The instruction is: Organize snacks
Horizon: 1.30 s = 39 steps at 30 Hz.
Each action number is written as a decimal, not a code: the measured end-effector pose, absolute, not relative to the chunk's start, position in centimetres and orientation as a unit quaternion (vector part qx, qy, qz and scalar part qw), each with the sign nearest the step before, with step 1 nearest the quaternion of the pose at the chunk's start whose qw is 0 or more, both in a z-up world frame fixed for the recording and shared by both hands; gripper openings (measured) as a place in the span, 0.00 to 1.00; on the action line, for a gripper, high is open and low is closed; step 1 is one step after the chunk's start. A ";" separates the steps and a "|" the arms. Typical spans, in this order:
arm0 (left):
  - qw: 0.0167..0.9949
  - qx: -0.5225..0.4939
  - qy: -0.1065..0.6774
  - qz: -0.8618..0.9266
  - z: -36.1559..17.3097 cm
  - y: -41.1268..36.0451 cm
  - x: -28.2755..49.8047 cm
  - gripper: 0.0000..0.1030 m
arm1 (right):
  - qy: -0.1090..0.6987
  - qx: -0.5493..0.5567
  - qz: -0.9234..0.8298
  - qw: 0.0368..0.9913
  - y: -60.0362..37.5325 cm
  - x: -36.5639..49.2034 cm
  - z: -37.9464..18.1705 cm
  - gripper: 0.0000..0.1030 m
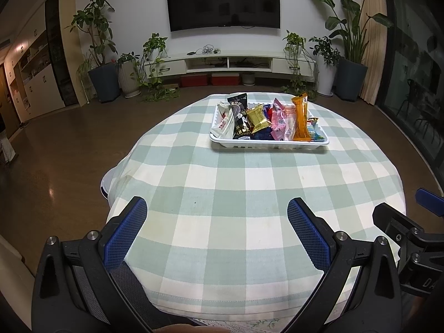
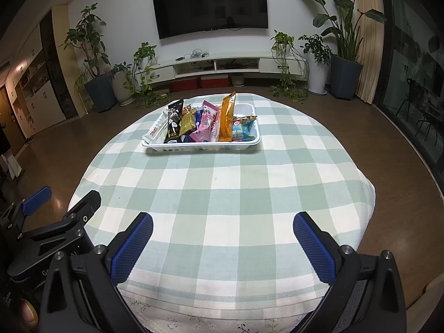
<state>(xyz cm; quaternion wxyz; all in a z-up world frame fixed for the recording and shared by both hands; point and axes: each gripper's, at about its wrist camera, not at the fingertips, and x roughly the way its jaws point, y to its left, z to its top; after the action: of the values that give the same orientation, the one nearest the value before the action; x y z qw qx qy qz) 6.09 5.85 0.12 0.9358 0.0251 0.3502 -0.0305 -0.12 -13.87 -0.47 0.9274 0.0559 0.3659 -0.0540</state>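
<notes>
Your left gripper (image 1: 217,216) hovers at the near edge of the table, its two blue-padded fingers (image 1: 126,233) spread wide with nothing between them. Your right gripper (image 2: 222,230) sits just to its right in the same condition: jaws apart, nothing held. In the left wrist view the right gripper's body appears at the right edge of the frame; in the right wrist view the left gripper's body appears at the lower left.

The table is covered by a green-and-white checked tablecloth (image 1: 249,183). The near and middle parts of the cloth carry no items.

The white tray (image 1: 266,144) rests on the far part of the table, well apart from both grippers. All visible snacks are inside it, packed side by side:

- white packet (image 1: 223,120) at the left end, leaning on the tray rim
- black packet (image 1: 240,116) just beside it
- gold packet (image 1: 259,118) at centre, on a dark blue packet
- pink packet (image 1: 279,122) right of centre
- orange packet (image 1: 301,119) standing nearly upright
- light blue packet (image 2: 244,130) lying flat at the right end

Beyond the table, a wall-mounted television (image 1: 223,0) hangs above a low white cabinet (image 1: 227,62), with potted plants on both sides.
</notes>
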 end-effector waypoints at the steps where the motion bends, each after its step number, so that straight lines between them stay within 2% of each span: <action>1: 0.936 0.025 0.350 -0.030 0.2 5.5 5.7 1.00 | 0.366 0.056 -0.054 0.927 -13.9 -0.2 -0.5 1.00; 39: 0.937 0.031 0.346 -0.030 -1.0 5.5 6.1 1.00 | 0.373 0.054 -0.055 0.925 -13.7 0.1 -0.7 1.00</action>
<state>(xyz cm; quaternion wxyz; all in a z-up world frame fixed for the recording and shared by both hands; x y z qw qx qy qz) 6.06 5.52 -1.00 0.9373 0.0313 0.3459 -0.0301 0.07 -13.69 -0.74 0.9247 0.0537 0.3728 -0.0551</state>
